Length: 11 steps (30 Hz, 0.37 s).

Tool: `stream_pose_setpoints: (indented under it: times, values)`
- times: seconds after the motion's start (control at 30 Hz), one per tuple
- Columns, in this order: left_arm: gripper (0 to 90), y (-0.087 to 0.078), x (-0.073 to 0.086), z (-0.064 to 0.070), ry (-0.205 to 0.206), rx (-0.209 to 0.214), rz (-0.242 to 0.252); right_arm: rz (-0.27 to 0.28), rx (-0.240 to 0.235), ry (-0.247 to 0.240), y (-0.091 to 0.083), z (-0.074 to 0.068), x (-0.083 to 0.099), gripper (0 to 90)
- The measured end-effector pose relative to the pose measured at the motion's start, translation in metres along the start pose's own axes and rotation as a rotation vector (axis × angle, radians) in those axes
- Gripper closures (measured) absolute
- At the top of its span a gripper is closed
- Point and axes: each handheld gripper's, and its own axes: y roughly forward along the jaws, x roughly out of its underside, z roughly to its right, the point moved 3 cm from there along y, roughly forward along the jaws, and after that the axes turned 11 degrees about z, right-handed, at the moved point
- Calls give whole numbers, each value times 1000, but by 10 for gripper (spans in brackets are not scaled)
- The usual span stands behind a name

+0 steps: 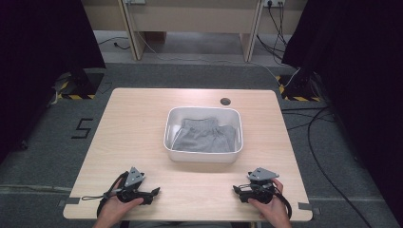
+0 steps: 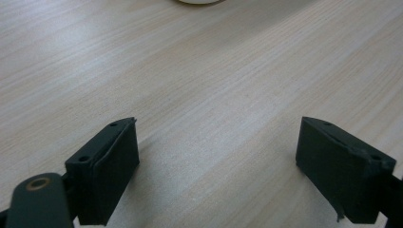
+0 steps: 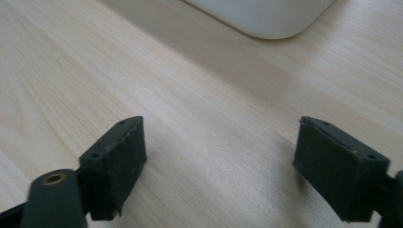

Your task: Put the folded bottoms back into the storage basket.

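Grey cloth (image 1: 205, 136) lay crumpled inside one white tub (image 1: 203, 154) at the middle of the table (image 1: 133, 123), toward the far half. One cloth, one tub, two grippers. Left hand (image 1: 112, 210) came in from the bottom edge and held the left gripper (image 1: 154, 192) low at the near left part of the table, pointing right and a little inward. Right hand (image 1: 271, 209) held the right gripper (image 1: 235, 189) at the near right part, pointing left toward the other one. Both sat well apart from the tub and from each other.

In the left gripper view the fingers (image 2: 110, 161) stood wide apart with nothing between them, bare wood under them, a sliver of the tub rim (image 2: 197, 2) at the top edge. In the right gripper view the fingers (image 3: 119, 159) were also wide and empty, with a rounded corner of the tub (image 3: 266, 19) ahead.

A small dark hole (image 1: 225, 101) sat in the table behind the tub. Cables (image 1: 316, 137) ran over the grey floor to the right, and a "5" mark (image 1: 82, 128) lay on the floor to the left. Nothing stood between the grippers and the tub.
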Motion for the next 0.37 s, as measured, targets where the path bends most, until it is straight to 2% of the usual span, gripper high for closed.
stream_pose_setpoints:
  times: [0.37]
  values:
    - [67, 2, 0, 0, 5, 3, -14, -10, -7, -4, 1, 0, 0, 134]
